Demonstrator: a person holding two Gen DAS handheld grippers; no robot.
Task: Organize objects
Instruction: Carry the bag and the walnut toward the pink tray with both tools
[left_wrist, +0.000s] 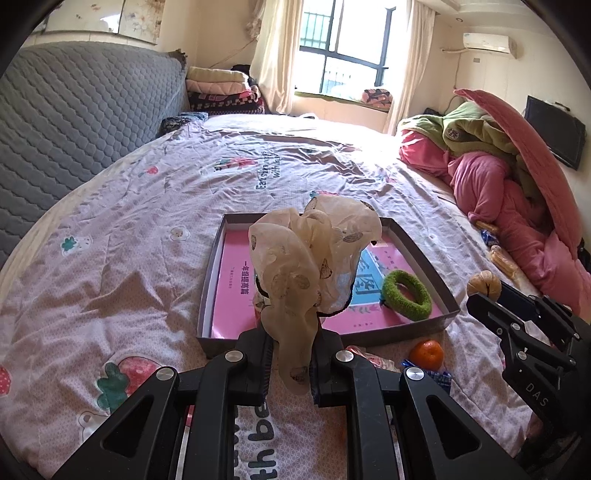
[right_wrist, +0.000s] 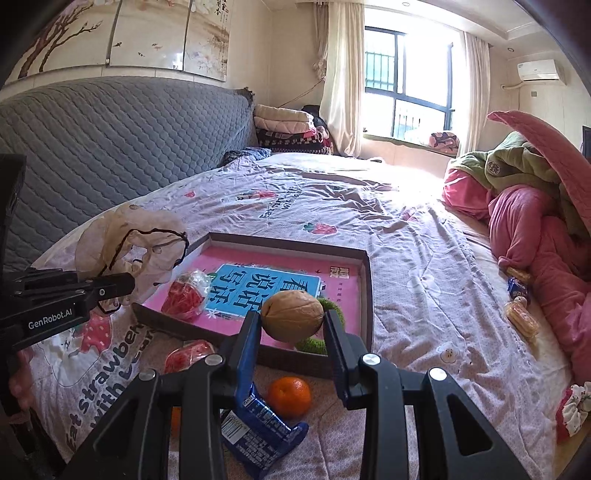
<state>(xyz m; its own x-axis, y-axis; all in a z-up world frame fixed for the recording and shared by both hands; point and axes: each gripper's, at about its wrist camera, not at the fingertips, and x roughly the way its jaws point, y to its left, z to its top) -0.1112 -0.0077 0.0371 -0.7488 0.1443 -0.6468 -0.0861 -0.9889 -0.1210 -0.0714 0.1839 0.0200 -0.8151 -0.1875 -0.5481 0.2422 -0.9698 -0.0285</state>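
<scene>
Left tongs (left_wrist: 291, 354) were clamped on a sheer cream scrunchie (left_wrist: 314, 258) above the shallow box (left_wrist: 424, 251) on the bed (left_wrist: 147, 206). Right tongs (right_wrist: 293, 325) pinched a walnut (right_wrist: 292, 315) over the box's near wall. Box held a pink book (right_wrist: 332, 291), green hair tie (left_wrist: 406, 295), red packet (right_wrist: 186, 295). Tangerine (right_wrist: 289, 397) lay outside.

Scarf (left_wrist: 310, 258): sheer cream, brown printed blotches.
Tray (right_wrist: 365, 295): dark brown walls, pink booklet inside with blue panel.
Hair tie (left_wrist: 406, 295): fuzzy green, 3 o'clock in tray.
Walnut (right_wrist: 291, 314): tan.
Tangerine (right_wrist: 289, 397): orange.
Bedsheet (left_wrist: 110, 258): pale lilac, strawberry print.
Headboard (right_wrist: 110, 147): grey, quilted.
</scene>
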